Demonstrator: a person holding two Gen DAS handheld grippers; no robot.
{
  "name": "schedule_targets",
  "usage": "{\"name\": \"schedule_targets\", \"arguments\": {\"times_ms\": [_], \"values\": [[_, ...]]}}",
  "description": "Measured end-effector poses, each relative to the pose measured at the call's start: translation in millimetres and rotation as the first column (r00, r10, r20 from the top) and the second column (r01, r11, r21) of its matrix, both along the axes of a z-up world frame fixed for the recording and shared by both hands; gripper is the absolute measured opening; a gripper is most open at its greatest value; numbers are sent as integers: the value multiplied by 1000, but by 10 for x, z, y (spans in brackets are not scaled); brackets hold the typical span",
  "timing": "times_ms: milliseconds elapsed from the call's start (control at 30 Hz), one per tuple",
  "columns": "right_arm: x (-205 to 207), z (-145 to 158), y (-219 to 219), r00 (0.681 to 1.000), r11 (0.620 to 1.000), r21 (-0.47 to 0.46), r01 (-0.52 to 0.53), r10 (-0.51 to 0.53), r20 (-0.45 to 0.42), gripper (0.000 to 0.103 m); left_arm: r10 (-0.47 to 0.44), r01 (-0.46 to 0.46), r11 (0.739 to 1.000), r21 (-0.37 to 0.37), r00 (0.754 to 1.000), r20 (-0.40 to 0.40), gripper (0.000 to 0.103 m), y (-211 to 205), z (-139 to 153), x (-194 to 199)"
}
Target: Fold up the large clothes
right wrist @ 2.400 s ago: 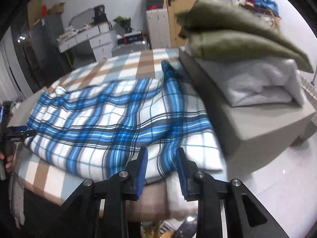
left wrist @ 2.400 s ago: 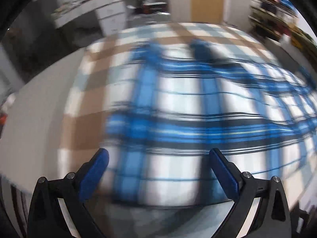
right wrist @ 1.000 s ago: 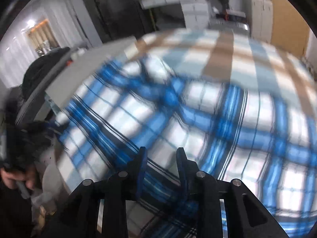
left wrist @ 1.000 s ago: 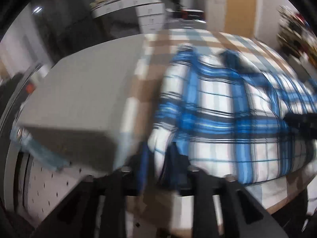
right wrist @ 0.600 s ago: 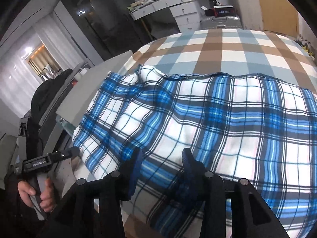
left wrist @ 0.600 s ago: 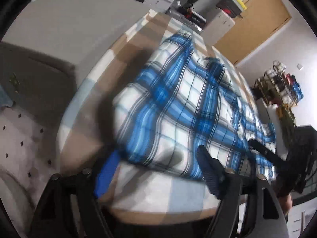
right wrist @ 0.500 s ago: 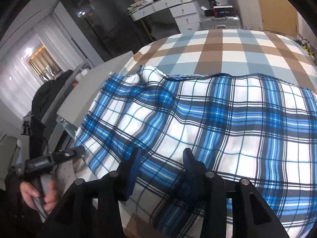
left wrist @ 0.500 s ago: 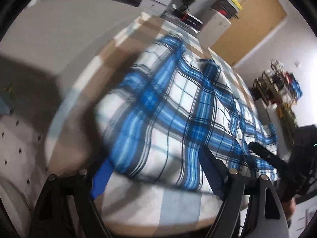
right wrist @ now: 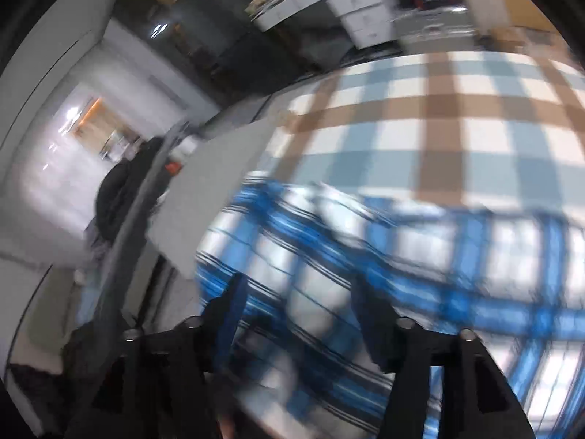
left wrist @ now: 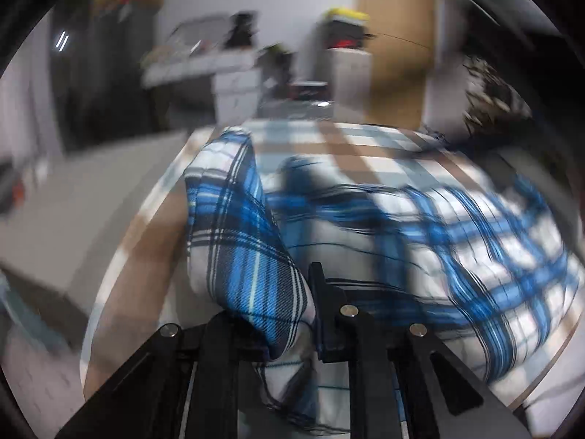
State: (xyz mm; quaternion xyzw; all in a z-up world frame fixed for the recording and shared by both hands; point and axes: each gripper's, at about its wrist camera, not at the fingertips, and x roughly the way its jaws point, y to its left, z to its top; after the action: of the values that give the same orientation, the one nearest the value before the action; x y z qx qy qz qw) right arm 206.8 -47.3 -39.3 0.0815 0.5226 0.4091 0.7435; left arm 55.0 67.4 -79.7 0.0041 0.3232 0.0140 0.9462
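Observation:
A blue, white and black plaid garment (left wrist: 457,234) lies spread on a table with a brown, pale blue and white checked cloth (left wrist: 365,146). My left gripper (left wrist: 289,314) is shut on the garment's near left corner, and a fold of fabric (left wrist: 234,234) rises from between its fingers. In the right wrist view the garment (right wrist: 420,278) fills the lower half, blurred by motion. My right gripper (right wrist: 296,292) hovers over it with its jaws apart and nothing between them.
A grey surface (right wrist: 215,186) adjoins the table's left side. Behind the table are white drawer units (left wrist: 234,80), a cabinet (left wrist: 351,73) and a wooden door (left wrist: 395,36). A dark bag or coat (right wrist: 124,190) lies at far left in the right wrist view.
My left gripper was open over the garment's corner and has now shut on it and lifted a fold. My right gripper has opened wider and swung left over the fabric.

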Motion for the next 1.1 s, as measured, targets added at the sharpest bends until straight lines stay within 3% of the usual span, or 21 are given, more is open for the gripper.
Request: {"name": "schedule_targets", "arguments": {"times_ms": [100,200,300,367,433,500,567,700,867,967,1100], "values": [[131,100,512,990,987,-79,-137,133,-45,74,-73,70,989,133,997,12,11,-295,-72,-48],[236,-55,989,981,938,-286,-195,181,-74,74,-108,102,973,209,994,17,11,-416,-145,-62],[297,-395,1360,970,841,-483,-243,209,-124,74,-105,100,972,212,994,12,11,-347,-145,-77],[303,-545,1517,967,789,-560,-254,226,-121,75,-99,96,977,192,995,8,11,-267,-141,-82],[276,-656,1665,961,730,-631,-263,260,-99,67,-95,92,974,205,995,7,11,-206,-135,-76],[214,-708,1827,937,689,-657,-306,340,-79,29,-62,57,970,235,998,15,9,-174,-124,-86],[222,-634,1899,931,726,-608,-321,361,-60,19,-30,28,976,218,1000,7,8,-5,-90,-82],[375,-445,1925,953,839,-466,-281,302,-32,15,75,-79,975,210,997,30,7,502,82,-104],[475,79,1935,958,936,-220,-274,285,17,14,148,-163,964,210,985,83,7,985,526,-101],[476,534,1713,962,963,-40,-265,267,58,14,106,-139,966,217,982,156,7,924,956,-139],[502,1056,850,977,968,146,-203,190,95,14,-67,29,985,170,973,221,7,441,1448,-195]]}}
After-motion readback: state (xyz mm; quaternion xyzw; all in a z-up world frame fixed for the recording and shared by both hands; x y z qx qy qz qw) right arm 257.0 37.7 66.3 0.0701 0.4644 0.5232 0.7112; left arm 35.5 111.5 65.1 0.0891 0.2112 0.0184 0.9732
